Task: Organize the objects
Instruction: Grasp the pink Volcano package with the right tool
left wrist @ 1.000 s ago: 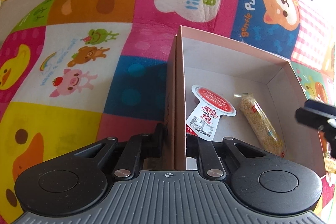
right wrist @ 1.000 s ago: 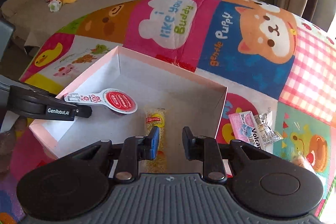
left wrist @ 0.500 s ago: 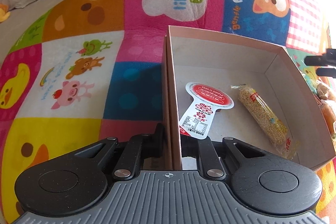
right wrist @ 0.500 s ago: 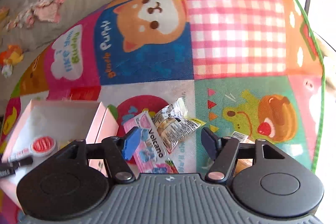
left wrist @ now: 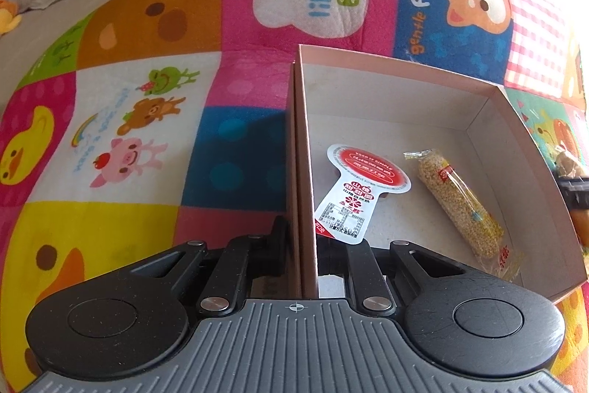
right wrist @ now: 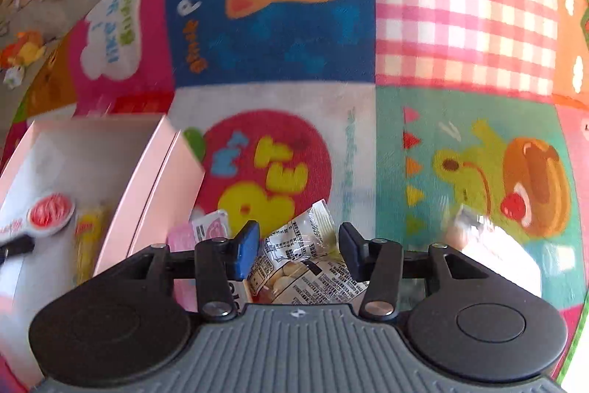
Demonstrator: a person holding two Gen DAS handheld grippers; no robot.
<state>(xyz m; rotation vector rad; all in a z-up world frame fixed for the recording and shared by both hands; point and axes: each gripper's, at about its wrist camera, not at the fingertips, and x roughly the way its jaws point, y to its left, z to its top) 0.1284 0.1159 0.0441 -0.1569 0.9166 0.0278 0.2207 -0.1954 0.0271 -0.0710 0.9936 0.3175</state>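
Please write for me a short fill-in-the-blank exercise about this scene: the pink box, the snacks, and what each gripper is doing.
1. The left gripper is shut on the ____ of the pink box.
2. Inside the box lie a red-lidded jelly cup and a ____ bar.
3. The right gripper is ____ above a clear snack packet.
4. That packet lies ____ the box.

Missing words: wall; grain; open; outside
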